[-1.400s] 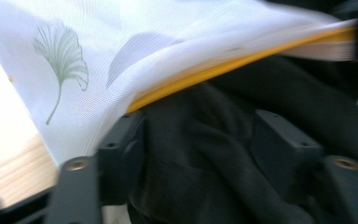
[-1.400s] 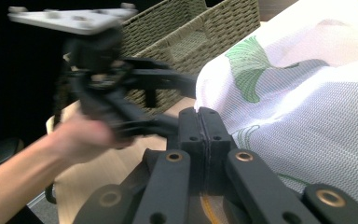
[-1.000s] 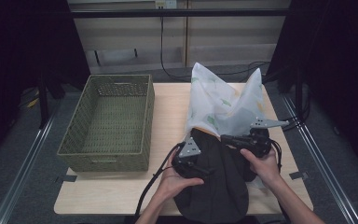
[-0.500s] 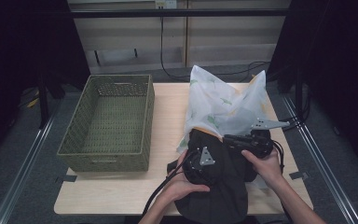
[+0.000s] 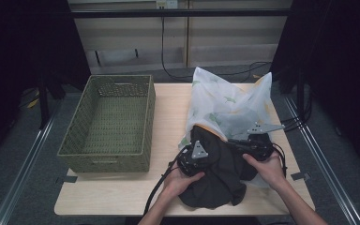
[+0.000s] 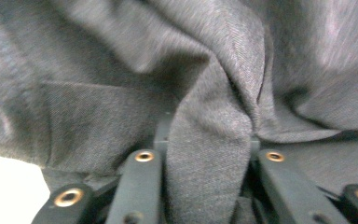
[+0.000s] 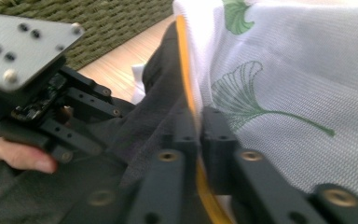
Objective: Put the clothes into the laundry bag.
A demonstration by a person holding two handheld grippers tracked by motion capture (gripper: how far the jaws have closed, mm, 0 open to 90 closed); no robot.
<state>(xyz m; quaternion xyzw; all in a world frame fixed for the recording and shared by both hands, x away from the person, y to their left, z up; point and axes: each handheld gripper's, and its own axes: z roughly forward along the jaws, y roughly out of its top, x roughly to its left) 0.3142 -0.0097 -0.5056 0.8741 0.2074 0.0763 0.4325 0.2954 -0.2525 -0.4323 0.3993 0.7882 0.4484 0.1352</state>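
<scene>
The dark garment [image 5: 218, 176] lies on the table's near edge, its upper part inside the mouth of the white leaf-print bag [image 5: 227, 105] and the rest spilling toward the person. The work in hand looks like feeding the garment into that bag.

The left gripper [image 5: 191, 159] has just been closing, and in the left gripper view its jaws pinch a ridge of grey cloth [image 6: 209, 140] between them. The right gripper [image 7: 199, 123] is clamped narrow on the bag's orange-trimmed rim [image 7: 186, 70], with the rim running straight down between the jaws. So one claw has cloth and the other has the mouth of the bag.

To do this step well, the right gripper should probably lift the rim up and away from the table, so the mouth gapes instead of lying flat on the garment. The left gripper would then push its fold deep under that raised rim, low along the tabletop, before letting go (a shallow push likely lets the cloth slide back out).

Much of the garment sits outside the bag, so I judge several more grabs are needed, each taken nearer the loose end. The rim should stay held throughout. The wicker basket [image 5: 110, 122] stands well apart at left and plays no part.
</scene>
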